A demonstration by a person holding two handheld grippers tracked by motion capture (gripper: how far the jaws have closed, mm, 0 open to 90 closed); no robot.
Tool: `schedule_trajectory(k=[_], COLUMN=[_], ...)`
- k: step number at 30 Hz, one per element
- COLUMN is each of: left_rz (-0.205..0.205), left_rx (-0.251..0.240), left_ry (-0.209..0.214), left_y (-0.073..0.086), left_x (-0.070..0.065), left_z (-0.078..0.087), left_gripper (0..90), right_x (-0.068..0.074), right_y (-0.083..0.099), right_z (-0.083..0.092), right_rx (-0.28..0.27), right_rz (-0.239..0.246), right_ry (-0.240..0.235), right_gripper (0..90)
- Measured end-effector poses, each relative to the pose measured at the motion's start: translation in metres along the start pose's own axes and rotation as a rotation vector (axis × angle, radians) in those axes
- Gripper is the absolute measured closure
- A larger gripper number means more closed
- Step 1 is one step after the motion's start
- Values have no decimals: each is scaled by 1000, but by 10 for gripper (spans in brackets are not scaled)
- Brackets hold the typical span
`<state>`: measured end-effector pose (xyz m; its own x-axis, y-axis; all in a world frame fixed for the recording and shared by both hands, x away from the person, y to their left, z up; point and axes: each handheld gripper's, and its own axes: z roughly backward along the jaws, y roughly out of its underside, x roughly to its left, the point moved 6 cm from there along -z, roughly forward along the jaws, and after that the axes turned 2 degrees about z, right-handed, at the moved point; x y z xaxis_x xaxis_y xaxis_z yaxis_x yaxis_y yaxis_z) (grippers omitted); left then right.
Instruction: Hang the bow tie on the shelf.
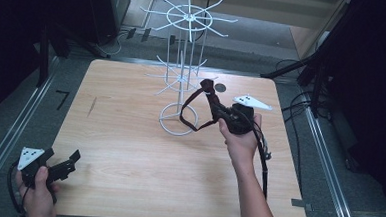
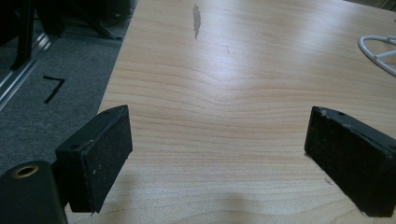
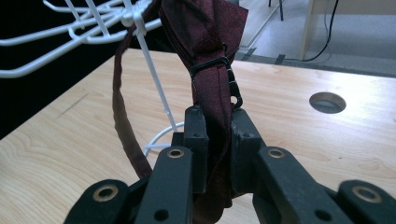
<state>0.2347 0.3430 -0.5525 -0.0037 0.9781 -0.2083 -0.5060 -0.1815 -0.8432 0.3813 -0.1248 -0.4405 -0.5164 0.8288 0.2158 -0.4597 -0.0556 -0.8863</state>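
Right hand-held gripper (image 3: 212,140) clamping dark red strap (image 3: 210,88), beside white wire rack (image 1: 183,63)

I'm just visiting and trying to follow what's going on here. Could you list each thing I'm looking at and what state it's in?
Left gripper: jaws wide open, holding nothing, over the table's near left corner.
Right gripper: jaws shut on the bow tie, raised beside the rack.
Bow tie: dark red, held up, its strap hanging in a loop.
Wire rack: white, upright on the table, hooks bare.
Table: wooden, a round hole near its far edge.
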Motion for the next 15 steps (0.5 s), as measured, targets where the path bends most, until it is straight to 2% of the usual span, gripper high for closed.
schedule_trajectory(k=[15], left_rz=[1], left_rx=[0], left_ry=[2], left_y=[0], left_x=[0], left_z=[0], left_gripper=[83], right_x=[10], right_y=[17], right_z=[-30], right_rx=[72], right_rz=[2], right_ry=[-21], right_gripper=[810])
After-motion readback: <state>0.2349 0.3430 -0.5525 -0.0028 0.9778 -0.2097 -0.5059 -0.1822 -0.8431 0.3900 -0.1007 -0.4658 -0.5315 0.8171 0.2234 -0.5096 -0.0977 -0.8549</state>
